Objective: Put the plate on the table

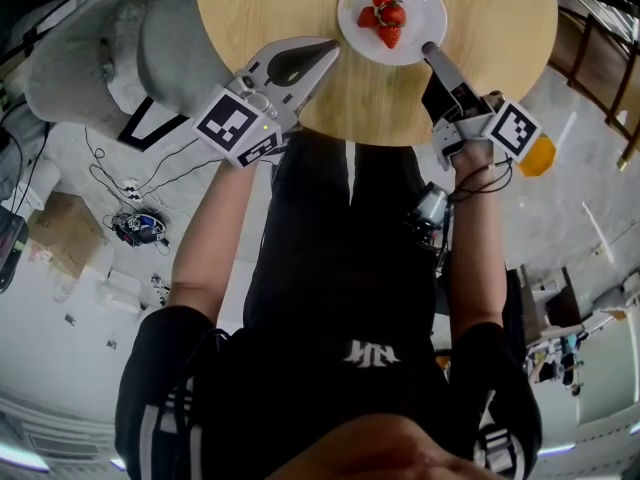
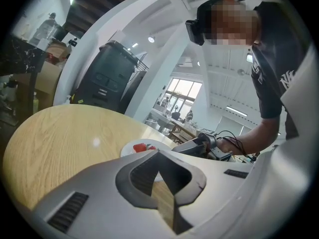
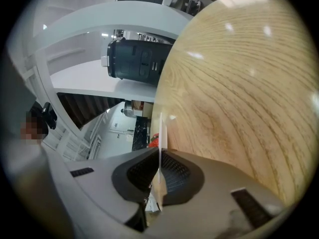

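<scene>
While the right gripper (image 1: 430,50) is pinching the near right rim of a white plate (image 1: 425,8), the plate is lying on, or just skimming, the far middle of a round wooden table (image 1: 480,68), as the head view is showing from above. Its jaws are standing narrow, w/ the thin white rim caught edge-on btwn the dark pads in the right gripper view. The left gripper (image 1: 330,46) is hovering over the table's near edge, to the plate's left and apart from it; its jaws are meeting at the tips w/ nothing btwn them, only bare wood showing through the gap behind. The plate is carrying a small heap of red strawberries (image 1: 383,15), approx three or four, bunched at its centre, none spilling onto the table. Judging by this, the set-down step is under way & nearly finished: the plate is looking level and as good as landed, though whether its base is fully bearing on the wood isn't certain. The next move is likely calling for the right jaws to ease apart gently, then a pull back toward the person, low & straight, so the pads aren't dragging or tipping the plate and rolling the fruit
</scene>
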